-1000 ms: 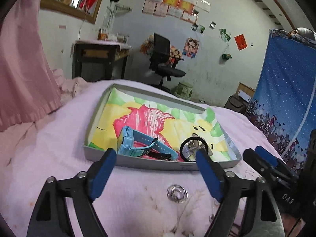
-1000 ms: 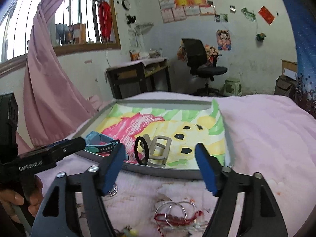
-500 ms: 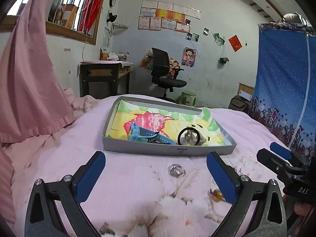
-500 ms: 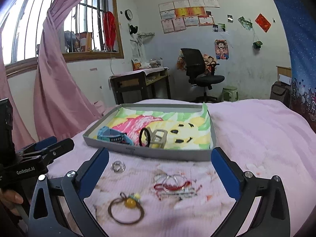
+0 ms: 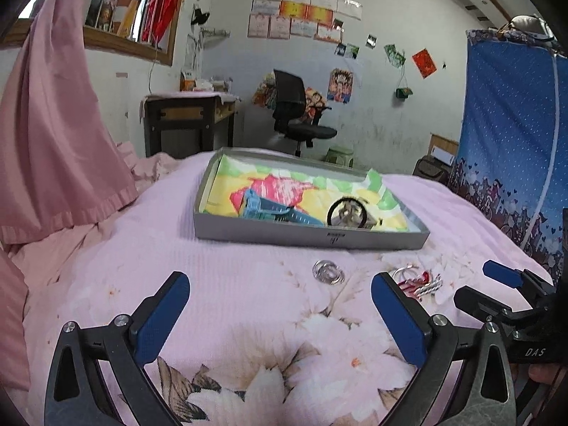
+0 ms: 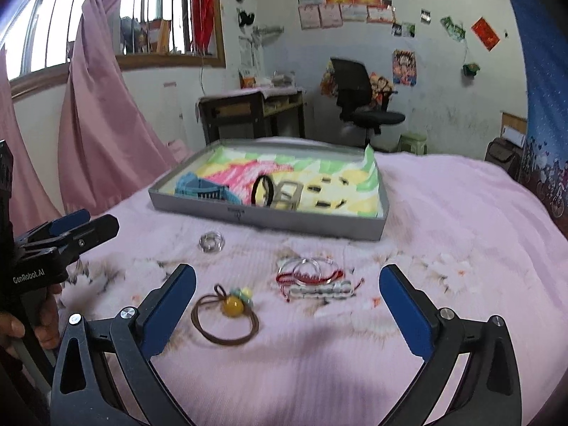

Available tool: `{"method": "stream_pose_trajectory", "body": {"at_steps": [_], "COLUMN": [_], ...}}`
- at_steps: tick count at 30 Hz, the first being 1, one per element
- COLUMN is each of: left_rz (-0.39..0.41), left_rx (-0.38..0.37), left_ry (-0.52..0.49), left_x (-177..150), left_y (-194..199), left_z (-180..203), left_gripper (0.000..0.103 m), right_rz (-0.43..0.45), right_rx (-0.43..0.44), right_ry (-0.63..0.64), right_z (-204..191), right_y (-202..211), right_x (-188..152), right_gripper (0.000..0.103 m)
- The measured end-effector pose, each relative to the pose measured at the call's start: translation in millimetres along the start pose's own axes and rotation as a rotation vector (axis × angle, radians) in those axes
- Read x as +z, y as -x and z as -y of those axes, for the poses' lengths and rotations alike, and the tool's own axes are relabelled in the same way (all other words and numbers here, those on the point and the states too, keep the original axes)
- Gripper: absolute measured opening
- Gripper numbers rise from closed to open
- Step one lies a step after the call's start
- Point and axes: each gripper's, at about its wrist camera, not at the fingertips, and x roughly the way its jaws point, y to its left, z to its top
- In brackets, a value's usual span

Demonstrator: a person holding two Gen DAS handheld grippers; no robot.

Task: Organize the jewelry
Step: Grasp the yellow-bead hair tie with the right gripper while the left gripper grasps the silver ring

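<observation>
a: grippers?
b: left gripper (image 5: 280,305) and right gripper (image 6: 287,296) jaws just opened wide, nothing between them.
a: jewelry?
b: hair tie (image 6: 225,316), bracelets (image 6: 310,277) on bedspread (image 6: 443,241); watch (image 6: 200,186) in tray (image 6: 269,218).

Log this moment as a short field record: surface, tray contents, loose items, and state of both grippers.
surface: pink floral bedspread
tray: shallow grey rectangular tray lined with a bright painted sheet
in tray: light blue strap watch; black ring-shaped band; grey metal clasp piece
loose on bedspread: small clear ring; brown hair tie with yellow bead; red cord bracelets with clear bangles
left gripper: fingers wide apart, empty
right gripper: fingers wide apart, empty
</observation>
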Motion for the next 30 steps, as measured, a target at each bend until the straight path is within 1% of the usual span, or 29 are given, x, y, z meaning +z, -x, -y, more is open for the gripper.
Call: {"method": "stream_pose_trajectory", "body": {"at_steps": [4,9,11,13,16,17,19,21,26,28,29,30], "left_rz": [-0.053,-0.119,-0.15,-0.181,-0.207,-0.216,-0.228,-0.236,-0.264,-0.274,-0.279,-0.284], "left_rx": [-0.001,-0.012,-0.025,-0.04,-0.043,-0.05,-0.066,-0.082,-0.135,-0.16,-0.168,-0.181], "left_ry": [0.016,0.036,0.034,0.028,0.02,0.019,0.017,0.015,0.013,0.008,0.005,0.001], "left_x": [-1.5,-3.4,-3.7,-4.5,-4.9,-4.7,-2.9,-0.4,3.2,4.4,5.0,5.4], "left_y": [-9.7,-22.0,-28.1,-35.3,-41.9,-44.7,-49.5,-53.7,-66.2,-71.0,-73.3,-75.8], "left_z": [-4.4,-7.7,-7.6,-6.6,-5.4,-5.1,-4.3,-3.7,-1.7,-0.2,0.5,1.8], "left_gripper": [0.103,0.103,0.103,0.103,0.103,0.102,0.096,0.092,0.078,0.068,0.066,0.062], "right_rz": [-0.078,-0.141,-0.164,-0.186,-0.218,-0.228,-0.245,-0.26,-0.277,-0.278,-0.278,-0.278], "right_rx": [0.016,0.047,0.053,0.051,0.047,0.046,0.051,0.057,0.069,0.071,0.073,0.075], "right_ry": [-0.018,-0.016,-0.002,0.01,0.015,0.016,0.018,0.023,0.038,0.036,0.032,0.027], "right_z": [1.3,-3.7,-6.9,-9.3,-10.8,-10.8,-11.6,-13.2,-18.1,-18.3,-18.0,-17.5], "right_y": [-13.4,-27.5,-32.2,-36.7,-44.0,-46.3,-50.6,-55.3,-65.4,-69.1,-71.2,-73.5], "right_x": [-5.5,-11.9,-14.5,-15.9,-17.0,-17.2,-18.1,-19.0,-16.5,-14.9,-13.8,-12.7], "right_gripper": [0.102,0.101,0.096,0.086,0.076,0.074,0.067,0.062,0.05,0.043,0.04,0.035]}}
